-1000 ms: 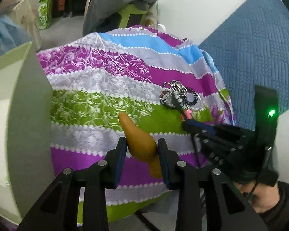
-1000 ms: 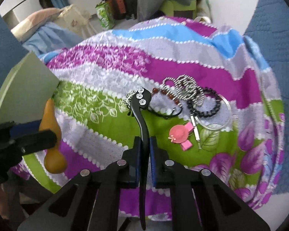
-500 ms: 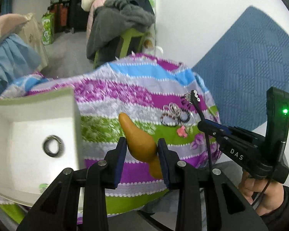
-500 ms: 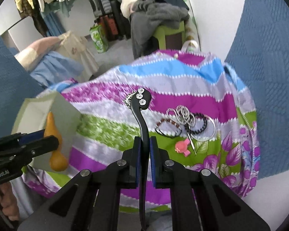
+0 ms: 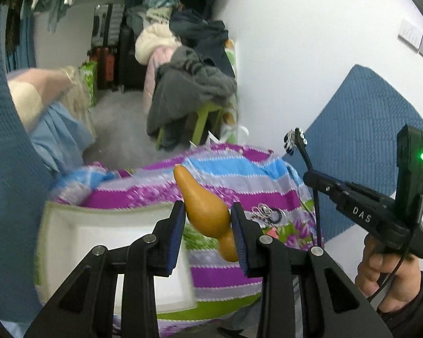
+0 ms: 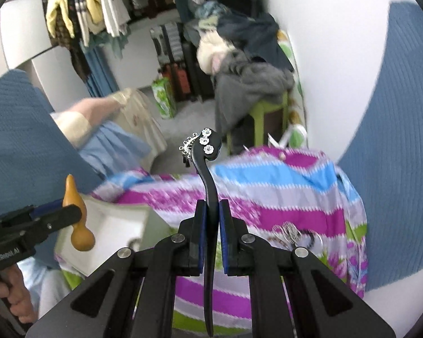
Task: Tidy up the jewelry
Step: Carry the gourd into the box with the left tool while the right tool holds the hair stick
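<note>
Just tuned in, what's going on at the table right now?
A person holds a gripper in each hand above the striped cloth. The left gripper is shut on an orange gourd-shaped piece; the right gripper is shut on a black hair stick with small clear flowers. A white tray sits on the left, and more jewelry lies on the cloth.

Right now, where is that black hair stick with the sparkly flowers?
The black hair stick is clamped upright in the right gripper, in the air above the striped cloth, right of the orange gourd.

Open air above tray [image 5: 70, 219], jewelry heap [image 6: 293, 233].
</note>
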`<state>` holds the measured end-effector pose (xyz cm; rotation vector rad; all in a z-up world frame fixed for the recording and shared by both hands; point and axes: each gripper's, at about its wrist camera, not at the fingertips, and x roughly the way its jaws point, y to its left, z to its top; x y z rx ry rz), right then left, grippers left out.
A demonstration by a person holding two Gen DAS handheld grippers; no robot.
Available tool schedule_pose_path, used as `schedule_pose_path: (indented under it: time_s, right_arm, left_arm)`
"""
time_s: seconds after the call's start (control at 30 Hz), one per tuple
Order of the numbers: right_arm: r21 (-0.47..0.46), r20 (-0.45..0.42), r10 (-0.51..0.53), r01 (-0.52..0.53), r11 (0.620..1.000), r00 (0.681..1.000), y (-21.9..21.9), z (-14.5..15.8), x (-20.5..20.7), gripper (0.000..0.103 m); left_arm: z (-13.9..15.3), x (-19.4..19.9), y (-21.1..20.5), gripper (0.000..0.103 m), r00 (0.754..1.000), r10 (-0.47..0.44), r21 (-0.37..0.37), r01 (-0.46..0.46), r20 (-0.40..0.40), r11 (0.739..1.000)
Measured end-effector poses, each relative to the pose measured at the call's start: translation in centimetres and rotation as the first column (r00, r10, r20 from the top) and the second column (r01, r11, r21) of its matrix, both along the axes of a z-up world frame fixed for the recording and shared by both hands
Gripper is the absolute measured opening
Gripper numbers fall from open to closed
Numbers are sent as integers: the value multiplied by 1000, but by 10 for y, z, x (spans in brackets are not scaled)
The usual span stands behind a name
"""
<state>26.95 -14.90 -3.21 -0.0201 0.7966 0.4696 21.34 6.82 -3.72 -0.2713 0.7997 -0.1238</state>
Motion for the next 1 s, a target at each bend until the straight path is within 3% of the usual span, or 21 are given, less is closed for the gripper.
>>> schedule_pose_path:
  time_s: [0.17, 0.33, 0.67, 1.0]
  right_arm:
    - [26, 28, 39, -40, 999, 999, 42, 13, 0, 7]
    - [28, 9, 102, -102, 994, 995, 93, 3, -5, 7]
    - [7, -80, 203, -203, 979, 976, 169, -65, -16, 7]
    - [-59, -172, 208, -220, 974, 963, 189, -129, -17, 7]
  left_arm:
    - [12, -11, 34, 33, 999, 31, 14, -31, 24, 999]
    - [-5, -20, 72, 33, 998, 57, 32, -57, -1, 998]
    - [-91, -21, 120, 33, 986, 98, 9, -97, -131, 995]
    - [-145, -24, 133, 33, 973, 97, -18, -103, -210, 995]
